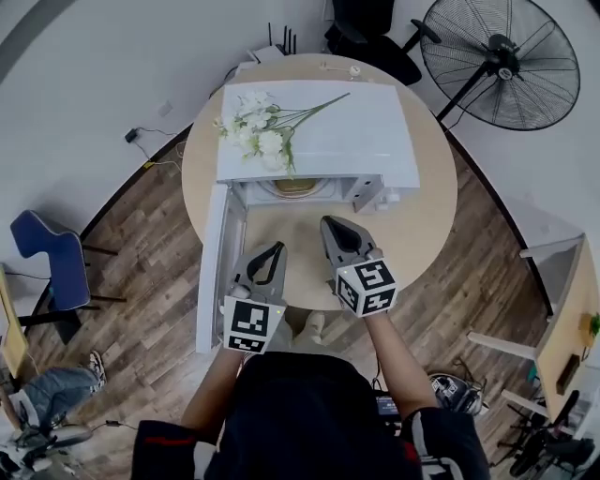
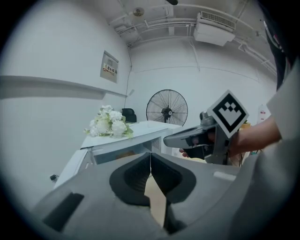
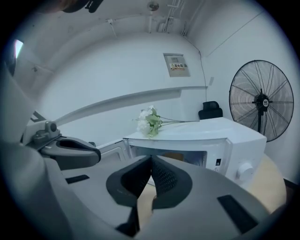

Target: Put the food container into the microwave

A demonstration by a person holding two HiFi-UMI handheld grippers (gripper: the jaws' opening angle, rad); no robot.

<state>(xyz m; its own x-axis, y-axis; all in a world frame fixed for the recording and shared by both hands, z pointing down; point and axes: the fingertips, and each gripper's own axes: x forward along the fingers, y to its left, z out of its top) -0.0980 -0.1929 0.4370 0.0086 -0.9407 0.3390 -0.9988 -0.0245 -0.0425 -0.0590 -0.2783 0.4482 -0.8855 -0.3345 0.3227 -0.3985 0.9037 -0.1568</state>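
Observation:
The white microwave [image 1: 319, 131] stands on the round wooden table [image 1: 422, 225], its door [image 1: 212, 262] swung open to the left. Inside the cavity a yellowish food container [image 1: 293, 186] shows, partly hidden by the top; in the right gripper view the container [image 3: 174, 156] is a tan patch behind the opening. My left gripper [image 1: 278, 247] hovers in front of the door, jaws shut and empty. My right gripper [image 1: 330, 223] is just right of it, facing the cavity, also shut with nothing held. The jaw tips meet in both gripper views, left gripper [image 2: 150, 154] and right gripper [image 3: 151, 158].
White artificial flowers [image 1: 258, 127] lie on the microwave's top. A large floor fan [image 1: 511, 61] stands at the back right, a black chair [image 1: 370, 28] behind the table, a blue chair [image 1: 47, 258] at the left. Wooden floor surrounds the table.

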